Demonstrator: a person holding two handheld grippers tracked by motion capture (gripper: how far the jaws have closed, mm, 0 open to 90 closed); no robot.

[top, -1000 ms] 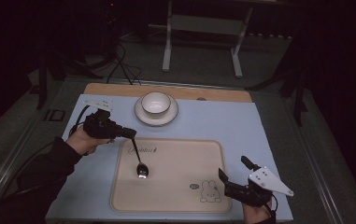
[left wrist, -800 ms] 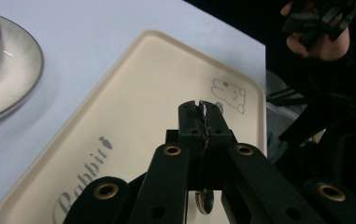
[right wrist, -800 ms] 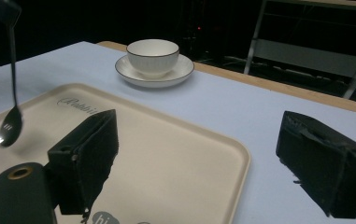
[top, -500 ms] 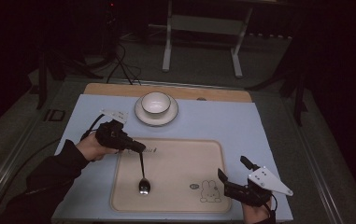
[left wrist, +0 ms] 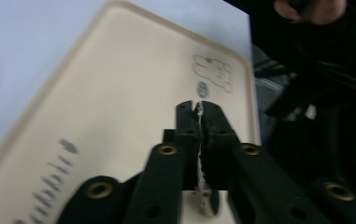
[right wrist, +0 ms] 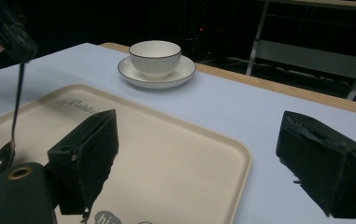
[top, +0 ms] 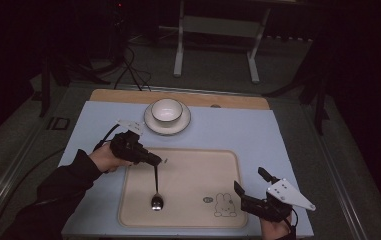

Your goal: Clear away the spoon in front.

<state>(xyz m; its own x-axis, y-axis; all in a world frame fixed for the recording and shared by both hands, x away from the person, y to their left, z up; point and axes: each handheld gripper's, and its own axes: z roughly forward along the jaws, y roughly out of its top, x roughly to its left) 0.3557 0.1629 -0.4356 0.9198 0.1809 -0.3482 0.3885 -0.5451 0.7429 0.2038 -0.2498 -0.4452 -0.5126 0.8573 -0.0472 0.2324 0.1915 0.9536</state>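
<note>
My left gripper (top: 150, 160) is shut on the handle of a metal spoon (top: 156, 192), which hangs bowl-down over the cream tray (top: 188, 170). In the left gripper view the thin handle (left wrist: 199, 140) is pinched between the closed jaws, with the spoon bowl blurred below. The right gripper view shows the spoon (right wrist: 8, 135) dangling at the left, its bowl just above or touching the tray (right wrist: 166, 144). My right gripper (top: 252, 190) stands open near the tray's front right corner, with nothing between its jaws.
A white bowl (top: 167, 110) sits on a white saucer (top: 180, 125) behind the tray on the light blue mat (top: 258, 135). A rabbit drawing (top: 224, 205) marks the tray's front right. A wooden strip (top: 238, 100) runs along the table's far edge.
My left gripper has moved right and toward the front over the tray, carrying the spoon lower and farther forward. The right gripper has stayed in place.
</note>
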